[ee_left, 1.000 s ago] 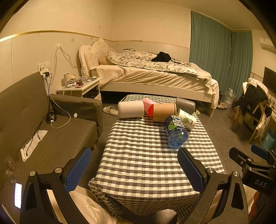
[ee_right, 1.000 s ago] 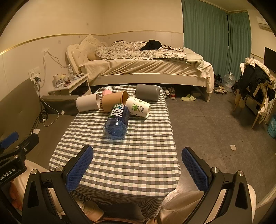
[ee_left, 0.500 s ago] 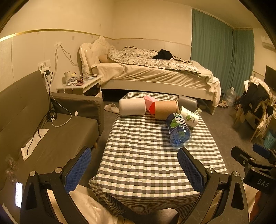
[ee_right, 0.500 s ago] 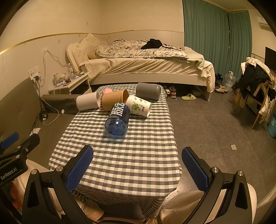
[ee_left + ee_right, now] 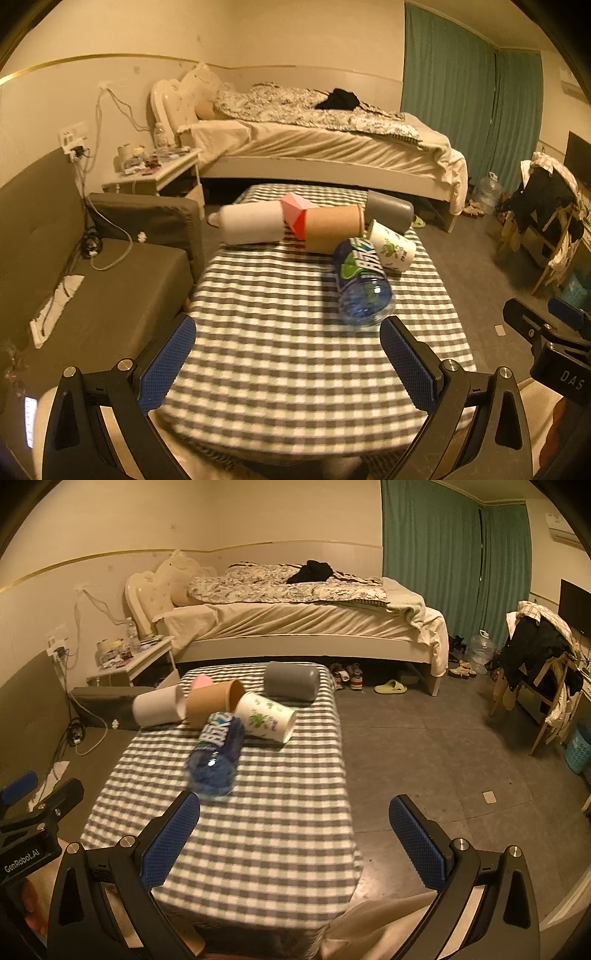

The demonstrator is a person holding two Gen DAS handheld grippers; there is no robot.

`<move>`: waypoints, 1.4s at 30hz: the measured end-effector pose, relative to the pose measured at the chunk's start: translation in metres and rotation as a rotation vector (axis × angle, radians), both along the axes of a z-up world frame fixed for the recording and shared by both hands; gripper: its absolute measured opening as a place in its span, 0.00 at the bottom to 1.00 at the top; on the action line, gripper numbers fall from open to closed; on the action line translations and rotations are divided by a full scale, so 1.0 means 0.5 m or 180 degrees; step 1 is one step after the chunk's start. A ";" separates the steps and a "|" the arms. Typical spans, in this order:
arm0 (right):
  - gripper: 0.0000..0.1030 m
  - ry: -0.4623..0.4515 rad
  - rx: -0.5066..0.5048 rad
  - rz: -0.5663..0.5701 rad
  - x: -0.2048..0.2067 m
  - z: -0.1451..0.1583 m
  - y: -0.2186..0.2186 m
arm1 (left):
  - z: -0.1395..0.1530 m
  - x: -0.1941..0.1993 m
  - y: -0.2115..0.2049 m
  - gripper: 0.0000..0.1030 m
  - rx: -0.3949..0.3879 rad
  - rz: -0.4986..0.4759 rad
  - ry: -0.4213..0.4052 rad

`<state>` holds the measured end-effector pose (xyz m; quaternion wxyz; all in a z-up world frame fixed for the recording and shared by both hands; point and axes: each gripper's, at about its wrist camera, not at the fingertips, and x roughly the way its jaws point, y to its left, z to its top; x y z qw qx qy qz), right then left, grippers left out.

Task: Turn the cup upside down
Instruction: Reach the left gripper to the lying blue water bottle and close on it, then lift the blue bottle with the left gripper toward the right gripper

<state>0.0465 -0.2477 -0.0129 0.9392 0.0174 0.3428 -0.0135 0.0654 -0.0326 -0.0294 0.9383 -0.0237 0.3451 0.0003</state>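
Observation:
Several cups lie on their sides at the far end of a checked table [image 5: 280, 354] [image 5: 280, 812]: a white cup [image 5: 253, 224] [image 5: 157, 710], a pink cup [image 5: 297, 214] [image 5: 202, 682], a brown paper cup [image 5: 334, 228] [image 5: 214, 707], a grey cup [image 5: 389, 213] [image 5: 291, 681], and a white cup with green print [image 5: 391, 246] [image 5: 266, 718]. A blue plastic bottle [image 5: 362, 282] [image 5: 218, 755] lies nearer. My left gripper [image 5: 288, 363] is open above the table's near half, holding nothing. My right gripper [image 5: 295, 840] is open over the table's near right corner, also holding nothing.
A dark sofa [image 5: 92, 295] runs along the table's left side. Behind the table are a bed [image 5: 325, 147] [image 5: 295, 616] and a cluttered nightstand [image 5: 155, 173]. A chair draped with clothes [image 5: 543, 657] stands at the right, across open grey floor [image 5: 443, 746].
Both grippers have moved forward toward the table, so the cups and bottle appear closer. Both stay open. The objects on the table have not moved.

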 end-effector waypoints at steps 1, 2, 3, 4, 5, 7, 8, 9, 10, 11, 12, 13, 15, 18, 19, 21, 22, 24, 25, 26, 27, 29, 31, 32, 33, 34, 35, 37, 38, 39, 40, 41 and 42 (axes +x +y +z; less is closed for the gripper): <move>1.00 0.0011 0.0006 -0.0013 0.012 -0.001 -0.008 | -0.004 0.013 -0.009 1.00 -0.0024 -0.0019 0.0031; 1.00 0.0023 0.0010 -0.0028 0.024 -0.003 -0.019 | -0.009 0.028 -0.019 1.00 -0.0056 -0.0045 0.0068; 1.00 0.0030 0.0004 -0.0054 0.037 -0.006 -0.029 | -0.017 0.047 -0.033 1.00 -0.0087 -0.0083 0.0117; 1.00 0.0035 -0.0005 -0.0079 0.049 -0.009 -0.038 | -0.022 0.063 -0.044 1.00 -0.0100 -0.0109 0.0151; 1.00 0.0043 -0.0017 -0.0102 0.059 -0.011 -0.045 | -0.028 0.079 -0.057 1.00 -0.0108 -0.0140 0.0177; 1.00 0.0066 -0.0040 -0.0160 0.084 -0.020 -0.064 | -0.042 0.113 -0.084 1.00 -0.0099 -0.0188 0.0222; 1.00 0.0081 -0.0044 -0.0194 0.097 -0.025 -0.075 | -0.049 0.131 -0.096 1.00 -0.0095 -0.0211 0.0244; 1.00 0.0095 -0.0042 -0.0224 0.108 -0.029 -0.086 | -0.057 0.148 -0.107 1.00 -0.0093 -0.0228 0.0260; 1.00 0.0113 -0.0029 -0.0255 0.119 -0.034 -0.097 | -0.065 0.160 -0.118 1.00 -0.0082 -0.0230 0.0284; 1.00 0.0136 -0.0007 -0.0284 0.128 -0.040 -0.107 | -0.076 0.178 -0.129 1.00 -0.0075 -0.0228 0.0324; 1.00 0.0154 0.0012 -0.0310 0.135 -0.046 -0.116 | -0.086 0.192 -0.137 1.00 -0.0074 -0.0223 0.0355; 1.00 0.0180 0.0023 -0.0336 0.142 -0.054 -0.126 | -0.096 0.202 -0.142 1.00 -0.0068 -0.0213 0.0381; 1.00 0.0232 0.0021 -0.0372 0.153 -0.069 -0.138 | -0.116 0.224 -0.150 1.00 -0.0081 -0.0196 0.0454; 1.00 0.0329 0.0117 -0.0413 0.163 -0.092 -0.159 | -0.128 0.245 -0.154 1.00 -0.0074 -0.0189 0.0506; 1.00 0.0353 0.0150 -0.0423 0.165 -0.097 -0.165 | -0.130 0.253 -0.155 1.00 -0.0068 -0.0188 0.0508; 1.00 0.0390 0.0232 -0.0414 0.179 -0.104 -0.174 | -0.131 0.270 -0.153 1.00 -0.0063 -0.0177 0.0526; 1.00 0.0406 0.0246 -0.0404 0.185 -0.107 -0.175 | -0.133 0.279 -0.152 1.00 -0.0061 -0.0176 0.0552; 1.00 0.0447 0.0252 -0.0387 0.200 -0.115 -0.174 | -0.142 0.294 -0.153 0.98 -0.0048 -0.0174 0.0622; 1.00 0.0471 0.0259 -0.0385 0.209 -0.120 -0.175 | -0.148 0.301 -0.152 0.98 -0.0052 -0.0177 0.0677; 1.00 0.0484 0.0265 -0.0380 0.212 -0.124 -0.173 | -0.154 0.306 -0.151 0.98 -0.0061 -0.0181 0.0726; 1.00 0.0496 0.0275 -0.0372 0.216 -0.127 -0.172 | -0.160 0.309 -0.150 0.96 -0.0076 -0.0187 0.0768; 1.00 0.0516 0.0268 -0.0353 0.224 -0.131 -0.165 | -0.168 0.313 -0.154 0.80 -0.0108 -0.0211 0.0829; 1.00 0.0527 0.0275 -0.0334 0.230 -0.135 -0.162 | -0.178 0.317 -0.157 0.70 -0.0151 -0.0267 0.0929; 1.00 0.0534 0.0274 -0.0329 0.232 -0.136 -0.161 | -0.177 0.316 -0.158 0.70 -0.0147 -0.0277 0.0921; 1.00 0.0542 0.0263 -0.0328 0.232 -0.138 -0.159 | -0.175 0.314 -0.159 0.70 -0.0138 -0.0286 0.0915; 1.00 0.0543 0.0255 -0.0328 0.231 -0.139 -0.158 | -0.172 0.311 -0.158 0.70 -0.0147 -0.0299 0.0920; 1.00 0.0537 0.0248 -0.0329 0.230 -0.137 -0.157 | -0.169 0.308 -0.157 0.70 -0.0165 -0.0300 0.0917; 1.00 0.0518 0.0241 -0.0336 0.227 -0.135 -0.157 | -0.163 0.296 -0.153 0.70 -0.0188 -0.0289 0.0902; 1.00 0.0511 0.0236 -0.0345 0.226 -0.133 -0.157 | -0.157 0.289 -0.151 0.70 -0.0202 -0.0287 0.0888; 1.00 0.0507 0.0232 -0.0354 0.224 -0.131 -0.157 | -0.153 0.283 -0.150 0.70 -0.0204 -0.0289 0.0875; 1.00 0.0496 0.0231 -0.0365 0.220 -0.128 -0.158 | -0.148 0.273 -0.149 0.70 -0.0202 -0.0297 0.0857; 1.00 0.0482 0.0228 -0.0374 0.215 -0.125 -0.158 | -0.144 0.263 -0.148 0.70 -0.0199 -0.0309 0.0844; 1.00 0.0468 0.0223 -0.0382 0.209 -0.121 -0.158 | -0.139 0.252 -0.147 0.70 -0.0194 -0.0326 0.0836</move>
